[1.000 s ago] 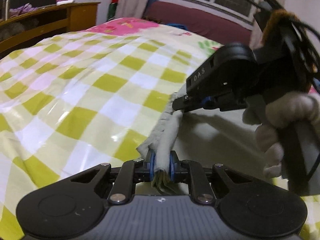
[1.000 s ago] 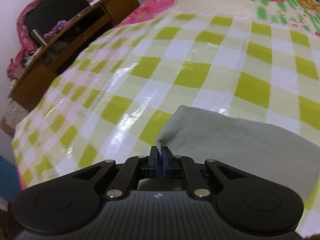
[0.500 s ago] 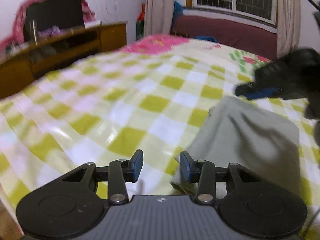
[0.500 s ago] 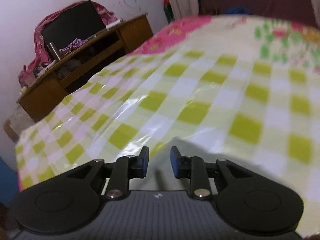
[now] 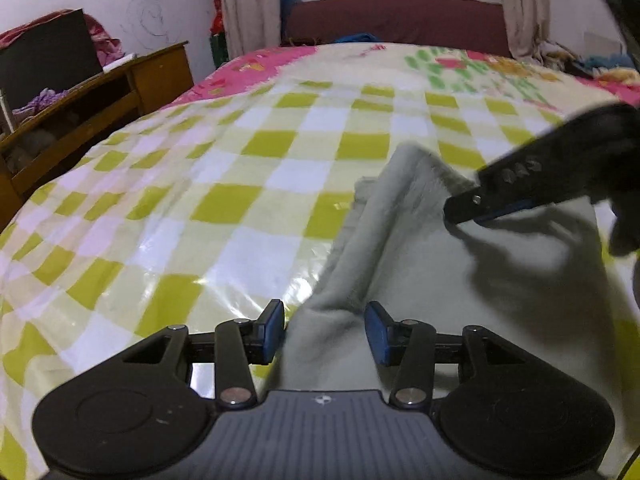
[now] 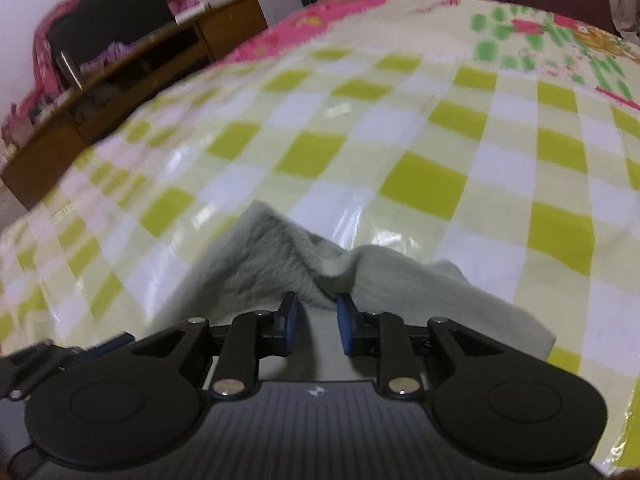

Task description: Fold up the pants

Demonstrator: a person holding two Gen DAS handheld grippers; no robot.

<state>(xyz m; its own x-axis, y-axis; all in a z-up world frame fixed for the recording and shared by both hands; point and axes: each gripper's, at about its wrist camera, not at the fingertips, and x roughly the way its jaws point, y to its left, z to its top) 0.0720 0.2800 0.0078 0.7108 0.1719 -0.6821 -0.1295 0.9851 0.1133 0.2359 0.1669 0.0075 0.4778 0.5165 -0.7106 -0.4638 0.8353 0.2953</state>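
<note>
The light grey pants (image 5: 500,280) lie folded on the yellow-green checked bedspread (image 5: 240,200), with a raised ridge along their left edge. My left gripper (image 5: 325,332) is open, its blue pads either side of the near end of that ridge. My right gripper (image 6: 317,322) is open too, low over a bunched fold of the pants (image 6: 272,256). It also shows from the side in the left wrist view (image 5: 472,210), over the far part of the pants.
A wooden desk (image 5: 100,96) with clutter stands left of the bed. A maroon sofa (image 5: 400,20) and a window with curtains are at the far end. The bedspread turns pink and floral (image 5: 460,64) at the back.
Both grippers let go of the pants edge, opened and lifted back. They have since come down over the cloth again, and the edge is now bunched into a ridge.
</note>
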